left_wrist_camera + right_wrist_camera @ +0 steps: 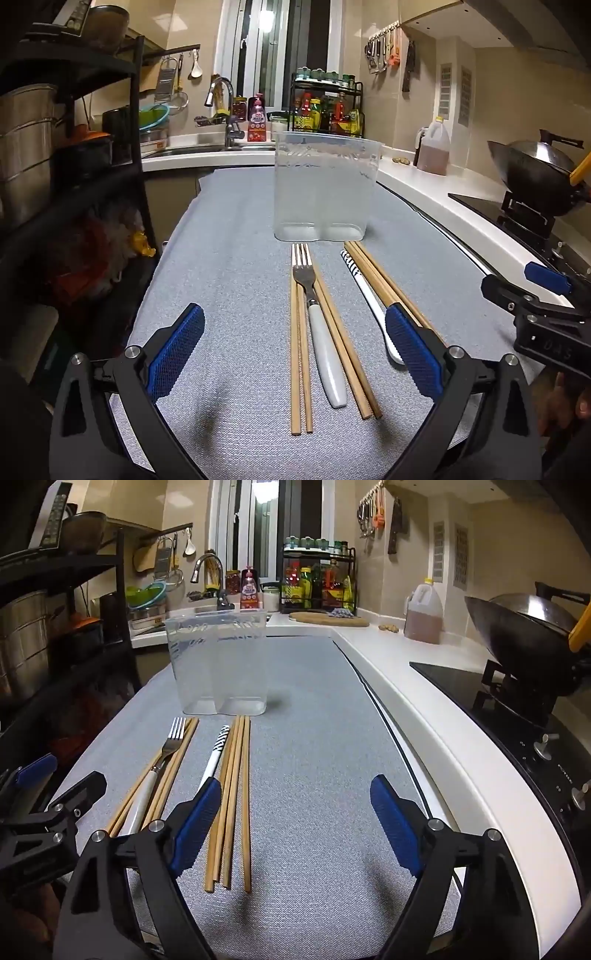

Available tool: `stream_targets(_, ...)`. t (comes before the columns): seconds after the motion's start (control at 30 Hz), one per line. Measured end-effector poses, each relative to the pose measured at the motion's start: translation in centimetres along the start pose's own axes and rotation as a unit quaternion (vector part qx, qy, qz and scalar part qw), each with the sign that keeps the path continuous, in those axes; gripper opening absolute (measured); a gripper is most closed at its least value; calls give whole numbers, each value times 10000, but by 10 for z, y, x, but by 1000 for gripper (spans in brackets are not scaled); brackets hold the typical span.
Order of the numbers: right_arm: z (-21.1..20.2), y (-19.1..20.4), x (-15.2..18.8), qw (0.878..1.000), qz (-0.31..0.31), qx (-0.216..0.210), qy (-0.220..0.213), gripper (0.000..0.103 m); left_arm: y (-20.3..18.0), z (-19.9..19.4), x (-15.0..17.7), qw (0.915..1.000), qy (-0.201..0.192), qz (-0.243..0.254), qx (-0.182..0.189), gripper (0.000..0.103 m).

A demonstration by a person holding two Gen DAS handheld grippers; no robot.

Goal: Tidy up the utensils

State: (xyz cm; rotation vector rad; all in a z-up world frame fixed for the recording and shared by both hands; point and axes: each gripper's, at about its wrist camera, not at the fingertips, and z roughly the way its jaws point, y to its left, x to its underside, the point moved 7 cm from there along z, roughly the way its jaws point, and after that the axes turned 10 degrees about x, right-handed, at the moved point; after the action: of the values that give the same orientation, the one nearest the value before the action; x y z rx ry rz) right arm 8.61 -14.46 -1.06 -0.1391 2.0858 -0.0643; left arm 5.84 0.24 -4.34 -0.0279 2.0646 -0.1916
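Nothing is picked yet — both grippers, left (295,354) and right (295,827), hover with jaws spread and empty. Fork (321,332), spoon (369,295) and chopsticks (236,797) lie on the counter (314,738) before the empty holder (325,188). Next, I judge: descend, pinch one utensil.

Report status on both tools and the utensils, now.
Left tool open, empty. Right tool open, empty. Fork, spoon, chopsticks flat on mat; clear holder empty. Nothing in the way.

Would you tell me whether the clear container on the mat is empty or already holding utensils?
Empty. Through the clear container nothing shows inside; the fork and chopsticks lie flat on the mat in front.
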Motion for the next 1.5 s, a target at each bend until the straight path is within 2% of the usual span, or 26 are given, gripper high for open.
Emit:
stream_targets(0.3,-5,0,-2,9997,203,-83,75,88,0,-6,-13,9999,-117,-116,-23,95)
stream_targets(0.4,-10,8,-2,9999,70,-131,6,90,3,-12,-13,9998,-185,-108,-22,95)
stream_targets(0.53,-8,9,1,9996,105,-230,101,90,2,-11,-9,9999,-166,-45,-13,95)
stream_targets(0.67,-8,8,-1,9999,-73,-150,11,90,4,-7,-8,9998,-133,-102,-46,93)
stream_targets(1.13,-6,2,0,9999,83,-80,37,90,-5,-11,-3,9997,-165,173,73,93)
stream_targets(1.5,-5,2,0,10000,25,-32,-14,89,-2,-15,-7,9997,-177,133,108,93)
